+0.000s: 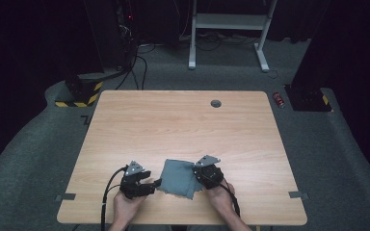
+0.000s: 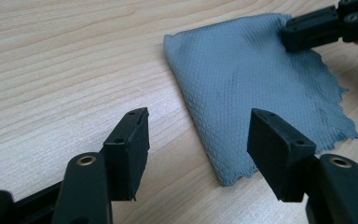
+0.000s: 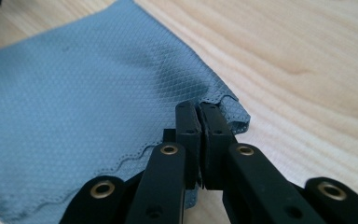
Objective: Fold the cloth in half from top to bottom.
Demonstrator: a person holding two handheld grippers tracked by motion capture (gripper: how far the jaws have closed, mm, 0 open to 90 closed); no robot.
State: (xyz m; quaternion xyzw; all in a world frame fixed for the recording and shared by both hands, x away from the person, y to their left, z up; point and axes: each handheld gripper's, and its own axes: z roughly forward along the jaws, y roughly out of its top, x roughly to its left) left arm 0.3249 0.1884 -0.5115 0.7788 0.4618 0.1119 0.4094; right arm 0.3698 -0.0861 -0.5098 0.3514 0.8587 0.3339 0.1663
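A grey-blue textured cloth [image 1: 178, 178] lies flat and folded on the wooden table [image 1: 173, 120], close to the front edge. My right gripper [image 3: 199, 112] is shut on the wavy hem of the cloth [image 3: 74, 93] at its right side, and the fabric puckers up at the pinch. The same gripper [image 2: 307, 30] reaches the cloth's far corner in the left gripper view. My left gripper [image 2: 200, 135] stands open just off the cloth's [image 2: 242, 79] near left corner, low over the bare wood, with nothing between its fingers. In the high view it [image 1: 154, 183] sits at the cloth's left edge.
A round grey cable grommet [image 1: 216, 103] sits at the table's back centre. Grey tape marks [image 1: 65, 196] [image 1: 298, 195] lie near both front corners. Beyond the table, a white desk frame [image 1: 226, 29] stands on grey carpet, with cables and a small red object [image 1: 279, 100].
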